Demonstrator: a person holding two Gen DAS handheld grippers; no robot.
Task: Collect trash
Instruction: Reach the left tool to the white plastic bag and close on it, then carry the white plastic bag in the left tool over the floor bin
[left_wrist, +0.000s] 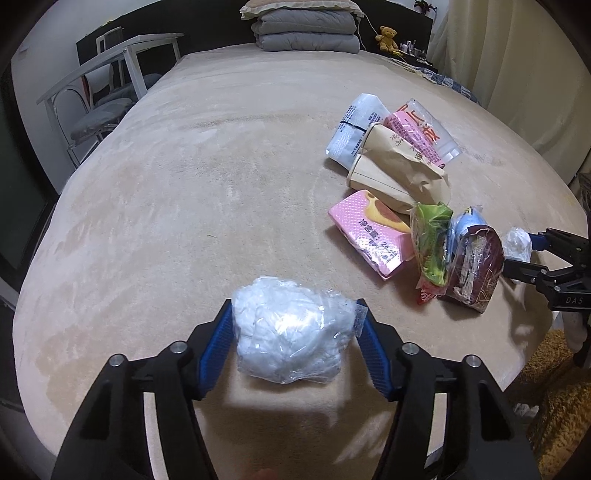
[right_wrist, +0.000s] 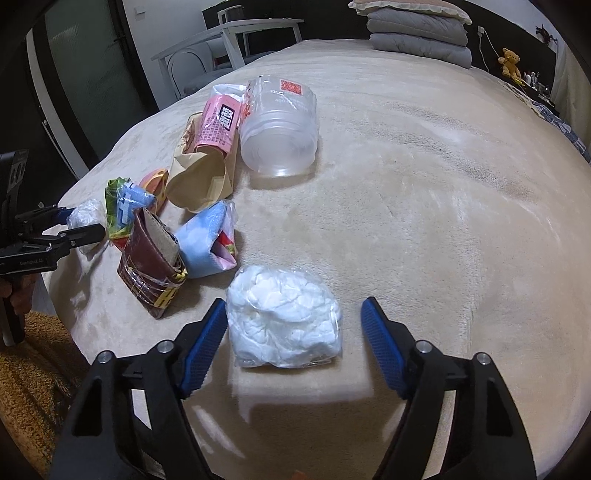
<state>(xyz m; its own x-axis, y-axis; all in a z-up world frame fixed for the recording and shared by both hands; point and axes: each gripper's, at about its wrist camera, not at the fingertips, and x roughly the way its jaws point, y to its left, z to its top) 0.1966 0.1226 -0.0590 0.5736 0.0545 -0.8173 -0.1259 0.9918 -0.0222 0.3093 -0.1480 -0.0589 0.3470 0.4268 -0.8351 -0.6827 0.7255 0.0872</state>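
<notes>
Between left jaws, roundish wad (left_wrist: 291, 330)

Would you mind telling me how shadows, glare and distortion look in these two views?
Left wrist view: strong fisheye bends the bed edges; the left gripper casts a shadow below the white wad, whose film glints. Right wrist view: same bending, a shadow under the right gripper, sheen on the clear tub.

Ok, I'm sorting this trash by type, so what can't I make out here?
Right wrist view: pink box, mostly behind the paper bag.
Left wrist view: right gripper, cut off by the picture's edge.
Left wrist view: inside of the white wad, hidden by its crumpled film.
Right wrist view: items beside the teddy bear, too small.
</notes>
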